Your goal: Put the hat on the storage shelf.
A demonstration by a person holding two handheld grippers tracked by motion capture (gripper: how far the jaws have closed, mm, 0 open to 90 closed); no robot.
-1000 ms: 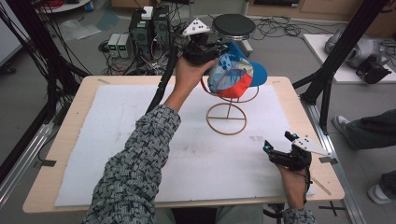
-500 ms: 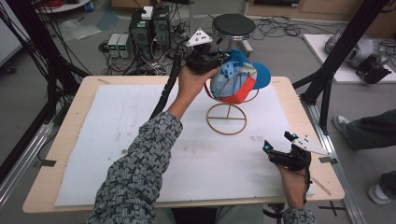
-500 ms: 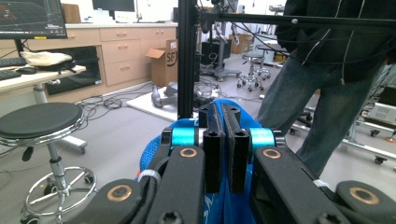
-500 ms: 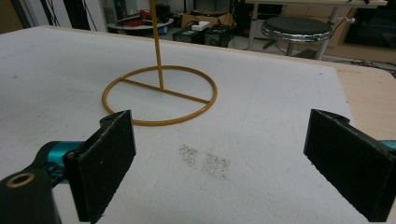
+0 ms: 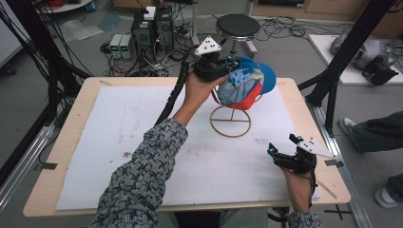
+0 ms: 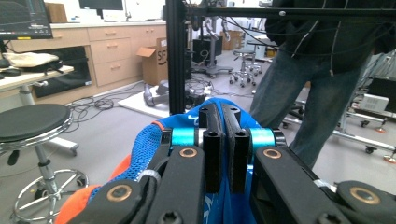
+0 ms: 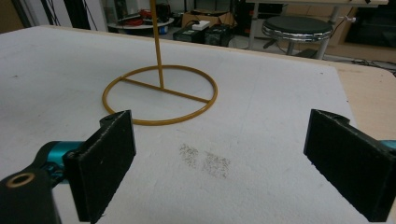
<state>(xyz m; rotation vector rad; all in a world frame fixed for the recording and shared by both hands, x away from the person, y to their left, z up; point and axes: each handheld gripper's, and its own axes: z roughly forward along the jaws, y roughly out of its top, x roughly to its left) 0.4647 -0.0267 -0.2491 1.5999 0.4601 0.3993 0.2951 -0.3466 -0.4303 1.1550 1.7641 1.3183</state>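
Observation:
A blue and orange mesh cap (image 5: 244, 85) hangs over the top of a gold wire stand (image 5: 230, 122) at the back middle of the table. My left gripper (image 5: 227, 64) is shut on the cap's blue fabric at its far side. In the left gripper view the two jaws of the left gripper (image 6: 219, 109) stand pressed together with the cap (image 6: 149, 140) bunched under them. My right gripper (image 5: 281, 145) rests open near the front right of the table, pointing toward the stand. In the right gripper view nothing lies between its pads (image 7: 107, 158), and the stand's ring (image 7: 161, 122) is beyond them.
A white mat (image 5: 142, 133) covers most of the wooden table (image 5: 71, 142). Behind the table stand a black stool (image 5: 237, 23) and computer boxes (image 5: 152, 28). Black frame posts (image 5: 342, 61) rise at the right, and a person's legs (image 5: 375, 133) are beside the table.
My left hand has lowered the cap a little and shifted it slightly right, closer onto the stand. The right gripper has stayed where it was.

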